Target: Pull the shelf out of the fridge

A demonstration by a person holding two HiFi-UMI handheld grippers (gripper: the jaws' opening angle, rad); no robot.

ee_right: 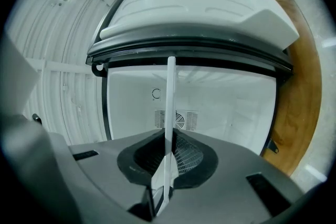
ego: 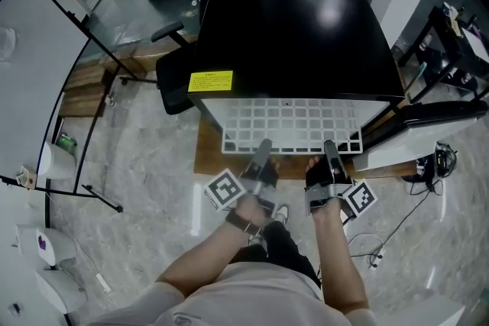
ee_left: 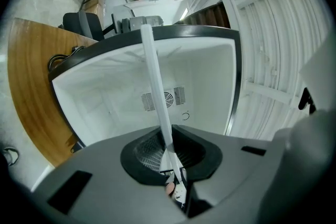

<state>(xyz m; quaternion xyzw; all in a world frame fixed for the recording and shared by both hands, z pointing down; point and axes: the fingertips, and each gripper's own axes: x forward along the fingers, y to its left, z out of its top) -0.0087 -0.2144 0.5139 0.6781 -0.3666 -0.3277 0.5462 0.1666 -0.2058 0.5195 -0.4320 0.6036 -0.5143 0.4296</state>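
Both tongs clamped on the shelf point(ego: 290, 122) front edge: left tongs point(ego: 263, 153), right tongs point(ego: 331, 155). Shelf is half out of the fridge point(ego: 290, 34), long axis crosswise. I'd pull straight back.

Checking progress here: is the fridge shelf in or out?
Partly out: the shelf juts from the fridge, with the left gripper and right gripper shut on its front edge.

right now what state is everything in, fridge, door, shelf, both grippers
fridge: open, inside bare apart from the shelf
fridge door: swung wide open to the right
shelf: partly slid out, front edge held
left gripper: fingers shut on the shelf's front edge
right gripper: fingers shut on the same edge
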